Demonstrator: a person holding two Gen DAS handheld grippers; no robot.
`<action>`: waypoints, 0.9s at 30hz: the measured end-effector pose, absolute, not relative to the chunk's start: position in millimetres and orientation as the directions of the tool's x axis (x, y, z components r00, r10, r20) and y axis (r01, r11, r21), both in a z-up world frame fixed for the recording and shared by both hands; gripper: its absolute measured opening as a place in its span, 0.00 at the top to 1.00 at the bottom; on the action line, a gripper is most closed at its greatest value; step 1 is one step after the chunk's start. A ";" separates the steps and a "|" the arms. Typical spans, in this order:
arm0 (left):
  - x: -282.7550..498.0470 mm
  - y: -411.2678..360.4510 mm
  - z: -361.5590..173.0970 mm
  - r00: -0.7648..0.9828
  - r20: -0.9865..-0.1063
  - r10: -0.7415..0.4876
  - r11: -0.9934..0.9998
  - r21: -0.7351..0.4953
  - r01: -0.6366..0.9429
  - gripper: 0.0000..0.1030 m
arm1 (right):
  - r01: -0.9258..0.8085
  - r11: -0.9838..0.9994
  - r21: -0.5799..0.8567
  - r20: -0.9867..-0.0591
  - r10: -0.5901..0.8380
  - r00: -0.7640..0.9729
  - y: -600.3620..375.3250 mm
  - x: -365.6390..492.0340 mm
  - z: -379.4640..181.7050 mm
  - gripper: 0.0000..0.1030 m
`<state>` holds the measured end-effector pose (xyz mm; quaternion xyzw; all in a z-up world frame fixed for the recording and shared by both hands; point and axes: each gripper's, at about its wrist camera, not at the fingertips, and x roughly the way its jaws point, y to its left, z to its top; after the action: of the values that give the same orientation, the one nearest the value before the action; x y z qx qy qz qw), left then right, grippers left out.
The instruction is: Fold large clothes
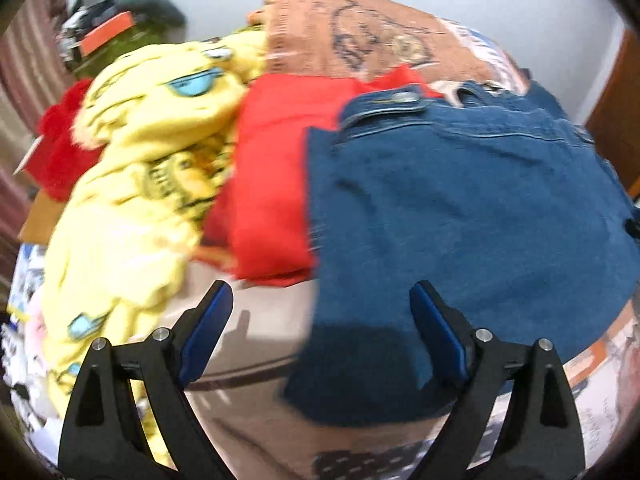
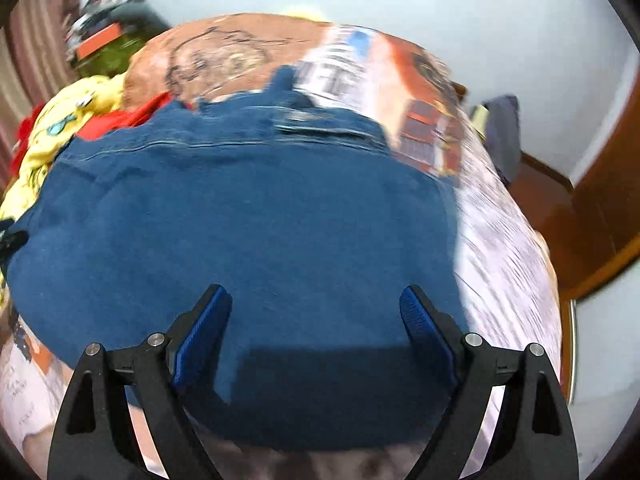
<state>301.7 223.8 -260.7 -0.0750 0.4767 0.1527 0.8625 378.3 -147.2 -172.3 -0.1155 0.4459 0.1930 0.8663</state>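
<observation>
Folded blue denim jeans (image 2: 248,216): flat on a printed bedspread (image 2: 500,240), waistband at the far end, near edge in shadow. 
Left gripper (image 1: 322,322): jaws spread wide, nothing between them, over the jeans' left edge. 
Right gripper (image 2: 316,320): jaws spread wide, empty, over the denim. 
Red cloth (image 1: 276,168): beside the jeans, partly under them. 
Yellow printed fleece (image 1: 140,168): crumpled, print blurred. 
Dark clutter (image 1: 112,20) behind: indistinct.
</observation>
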 end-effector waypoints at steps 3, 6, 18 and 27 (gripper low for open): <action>286.0 237.2 -261.0 0.488 -0.846 0.215 0.929 0.023 -0.369 0.10 | -0.373 0.926 -0.057 -0.813 0.174 0.555 -169.3 375.9 -168.6 0.16; 273.1 247.2 -256.8 0.476 -0.842 0.254 0.909 0.039 -0.415 0.10 | -0.314 0.950 0.002 -0.815 0.183 0.550 -191.1 373.9 -164.8 0.16; 228.7 267.5 -223.1 0.535 -0.814 0.226 0.812 -0.146 -0.565 0.10 | -0.227 0.973 0.030 -0.778 0.165 0.606 -209.6 356.0 -129.1 0.16; 239.7 227.5 -250.1 0.571 -0.812 -0.119 0.752 -0.450 -0.483 0.10 | -0.404 0.914 0.040 -0.751 0.294 0.591 -134.5 349.5 -120.3 0.16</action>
<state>239.7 227.5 -250.1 -0.3346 0.4497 0.1107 0.8207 349.5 -134.5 -120.3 -0.0673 0.4074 0.1960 0.8894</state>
